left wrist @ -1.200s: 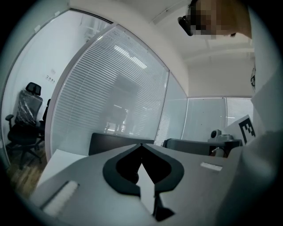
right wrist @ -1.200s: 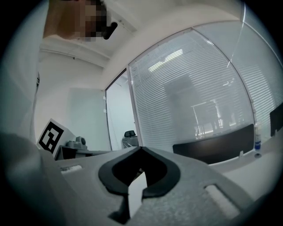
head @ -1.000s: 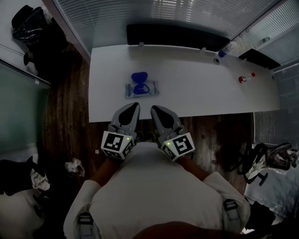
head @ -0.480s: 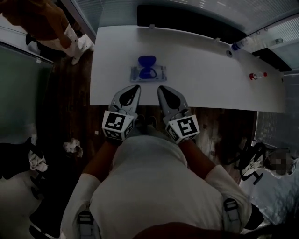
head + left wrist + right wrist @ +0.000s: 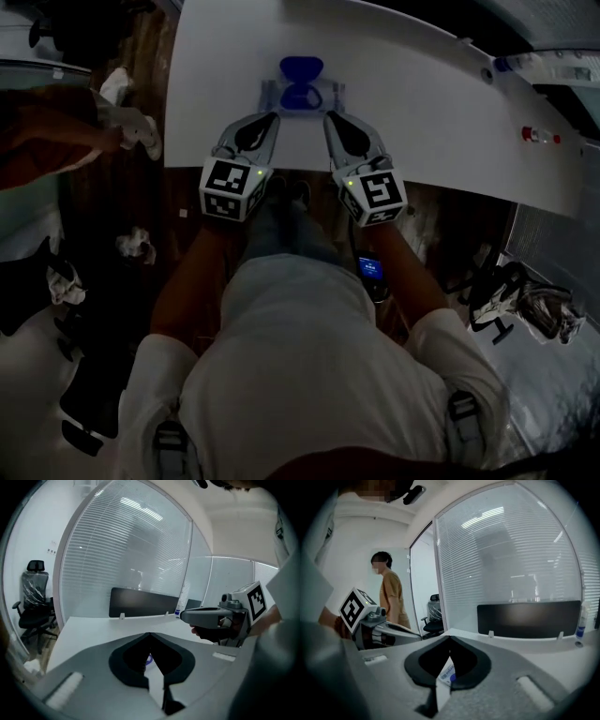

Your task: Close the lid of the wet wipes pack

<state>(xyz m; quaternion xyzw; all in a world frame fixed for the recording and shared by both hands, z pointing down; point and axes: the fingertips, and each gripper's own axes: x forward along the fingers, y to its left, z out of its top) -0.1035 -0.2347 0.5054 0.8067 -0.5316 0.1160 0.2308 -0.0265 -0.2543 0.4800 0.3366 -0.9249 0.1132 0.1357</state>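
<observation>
The wet wipes pack lies flat on the white table, near its front edge. Its blue lid stands open on the far side. My left gripper and right gripper hover side by side just short of the pack, one at each near corner, tips over the table edge. Both are shut with nothing in them. Through the gap under the right gripper's jaws a corner of the pack shows. A bit of blue shows under the left gripper.
A bottle and a small red-capped object stand at the table's far right. A black panel runs along the back edge. A person in brown stands on the floor to the left. An office chair is beyond.
Both grippers have moved forward, from in front of the table edge to just short of the pack. The person in brown has come further along the left side.
</observation>
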